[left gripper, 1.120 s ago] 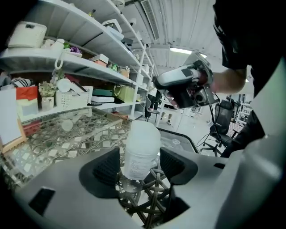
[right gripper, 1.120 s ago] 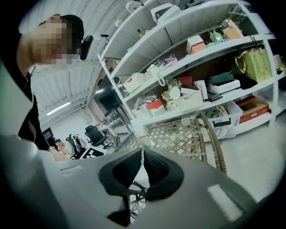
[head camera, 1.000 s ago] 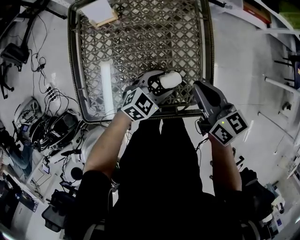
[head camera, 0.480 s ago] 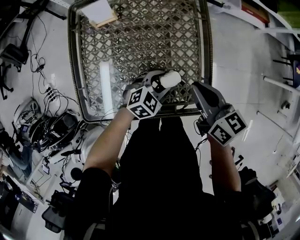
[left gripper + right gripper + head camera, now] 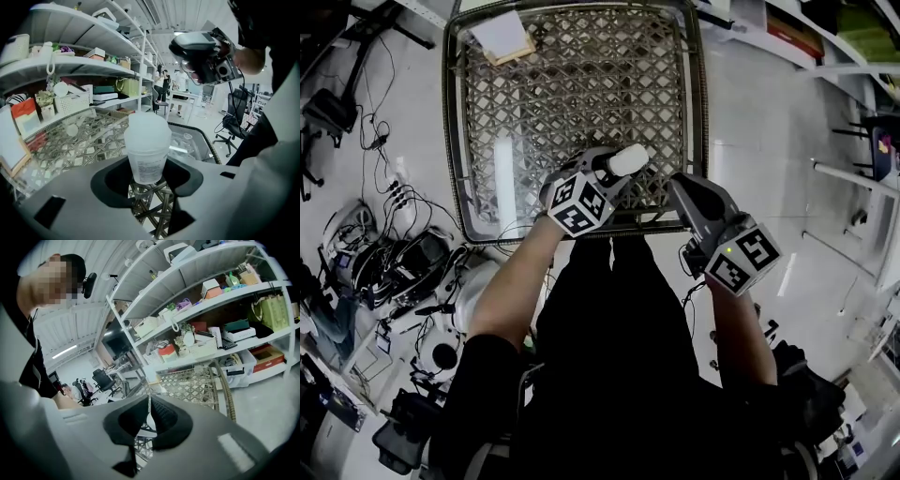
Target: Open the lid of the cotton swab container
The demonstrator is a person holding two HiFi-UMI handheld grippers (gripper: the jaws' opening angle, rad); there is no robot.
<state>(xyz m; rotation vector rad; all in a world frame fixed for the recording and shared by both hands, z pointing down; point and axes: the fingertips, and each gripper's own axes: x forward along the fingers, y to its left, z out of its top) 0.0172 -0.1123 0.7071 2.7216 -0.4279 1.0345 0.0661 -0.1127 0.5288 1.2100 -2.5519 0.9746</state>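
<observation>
The cotton swab container (image 5: 147, 140) is a frosted white plastic cup with a domed lid, standing upright between the jaws of my left gripper (image 5: 147, 176). The jaws are closing and their pads touch its lower body on both sides. In the head view the container (image 5: 628, 159) pokes out of the left gripper (image 5: 617, 171) over the near edge of the glass-topped wicker table (image 5: 450, 141). My right gripper (image 5: 680, 185) sits just right of it, apart from it, shut with nothing between its jaws (image 5: 149, 411). The lid is on.
A card with paper (image 5: 504, 36) lies at the table's far left corner. Cables and gear (image 5: 394, 262) cover the floor to the left. Shelves (image 5: 70, 70) full of boxes stand behind the table. An office chair (image 5: 232, 124) is off to the right.
The right gripper has drifted left and nearer to the container. The left gripper's marker cube has turned slightly, with the container still in its jaws.
</observation>
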